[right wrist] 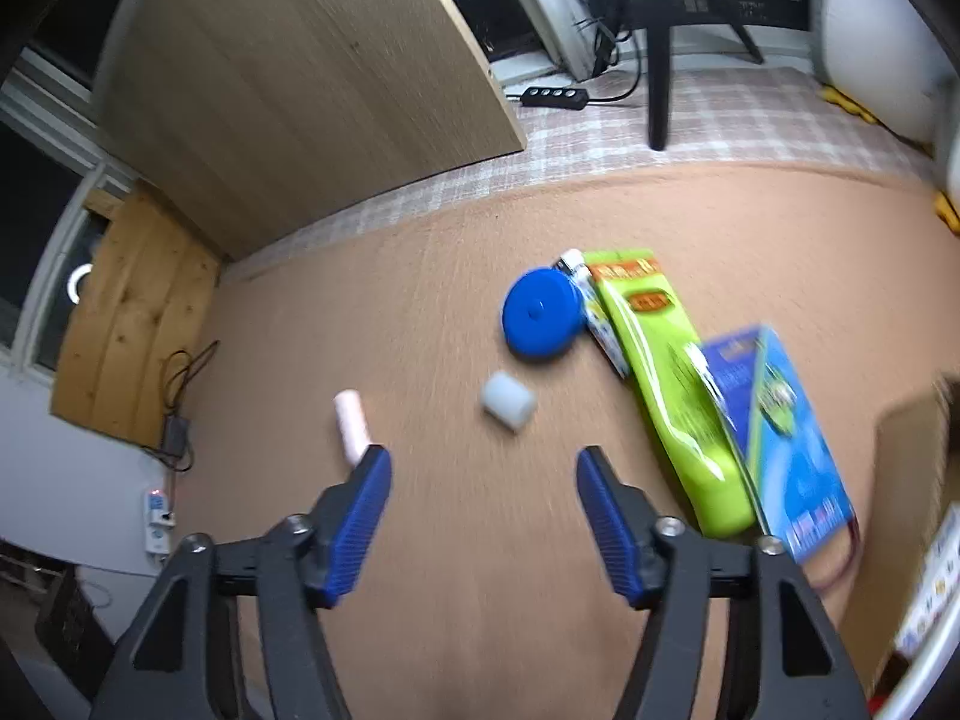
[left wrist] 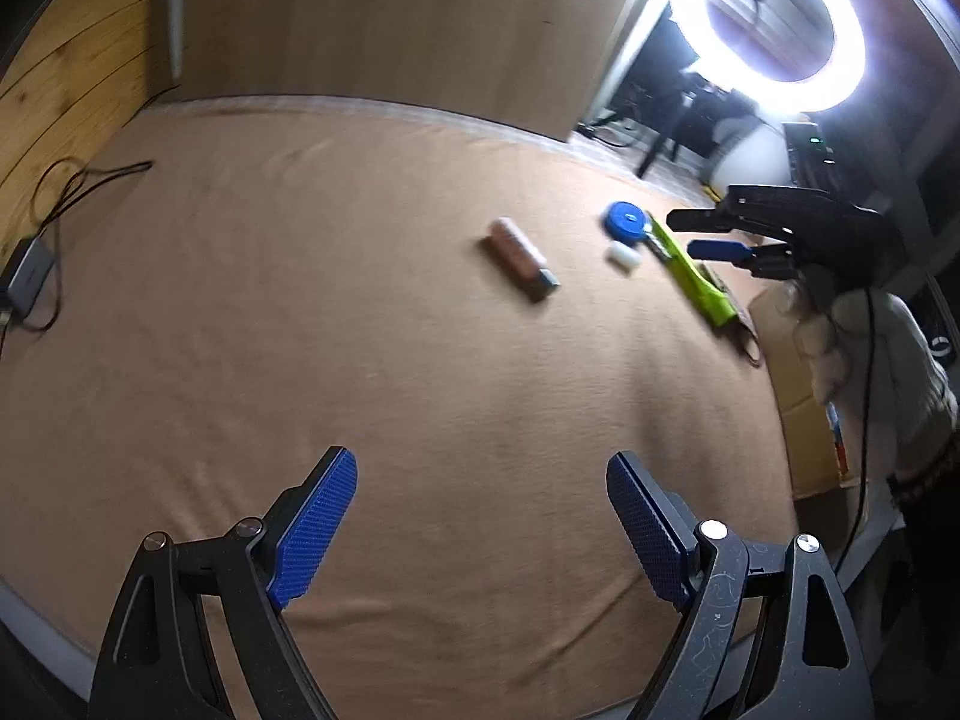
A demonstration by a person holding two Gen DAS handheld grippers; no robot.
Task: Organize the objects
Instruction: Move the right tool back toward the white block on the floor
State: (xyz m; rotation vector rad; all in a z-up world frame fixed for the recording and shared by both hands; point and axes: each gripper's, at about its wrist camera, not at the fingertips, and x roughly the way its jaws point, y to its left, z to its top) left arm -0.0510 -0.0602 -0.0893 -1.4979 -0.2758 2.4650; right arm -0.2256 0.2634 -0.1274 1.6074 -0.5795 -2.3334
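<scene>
On the tan cloth-covered table lie a pinkish-brown tube (left wrist: pixel 521 258) (right wrist: pixel 353 422), a round blue disc (left wrist: pixel 624 219) (right wrist: pixel 542 315), a small white cylinder (left wrist: pixel 623 257) (right wrist: pixel 507 402), a long lime-green package (left wrist: pixel 696 276) (right wrist: pixel 672 390), a small white tube (right wrist: pixel 591 306) beside it, and a blue packet (right wrist: pixel 780 438). My left gripper (left wrist: pixel 480 516) is open and empty over bare cloth, well short of the objects. My right gripper (right wrist: pixel 483 510) is open and empty, just short of the white cylinder; it also shows in the left wrist view (left wrist: pixel 702 234), held by a gloved hand.
A cardboard box (left wrist: pixel 798 384) (right wrist: pixel 906 516) stands off the table's right edge. A wooden panel (right wrist: pixel 300 78) stands behind the table. A bright ring light (left wrist: pixel 780 24) glares at the back right. A black adapter with cable (left wrist: pixel 30 276) lies at the table's left.
</scene>
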